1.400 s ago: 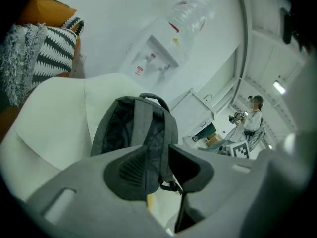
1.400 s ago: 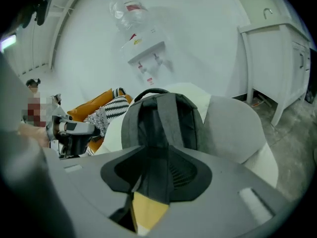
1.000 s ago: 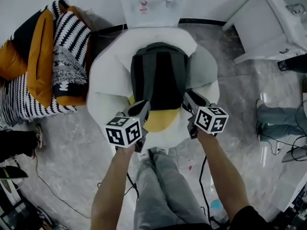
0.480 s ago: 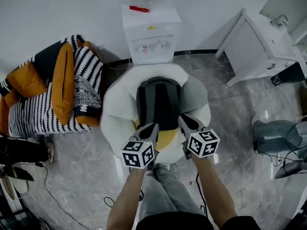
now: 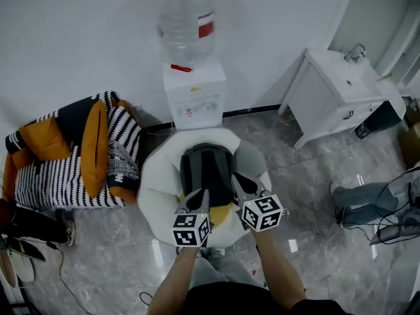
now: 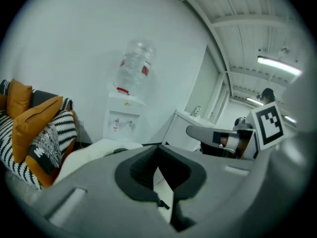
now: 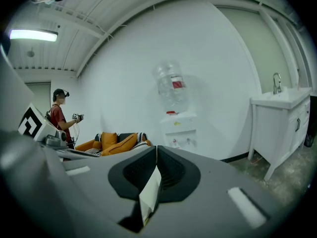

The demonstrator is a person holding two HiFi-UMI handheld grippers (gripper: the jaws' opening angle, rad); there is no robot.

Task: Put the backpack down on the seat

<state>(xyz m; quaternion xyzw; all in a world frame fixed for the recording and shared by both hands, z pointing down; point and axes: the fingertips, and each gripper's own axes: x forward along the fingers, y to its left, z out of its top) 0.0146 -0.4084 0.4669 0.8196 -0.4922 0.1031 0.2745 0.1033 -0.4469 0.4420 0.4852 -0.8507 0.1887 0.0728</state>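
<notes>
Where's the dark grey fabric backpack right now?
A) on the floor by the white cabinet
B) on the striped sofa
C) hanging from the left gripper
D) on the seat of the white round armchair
D: in the head view the dark grey fabric backpack lies on the seat of the white round armchair, in front of the white water dispenser.

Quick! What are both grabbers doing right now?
Left gripper: closed, holding nothing.
Right gripper: just closed, holding nothing.

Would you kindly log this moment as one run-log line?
backpack on white seat | left gripper shut, empty | right gripper shut, empty
</notes>
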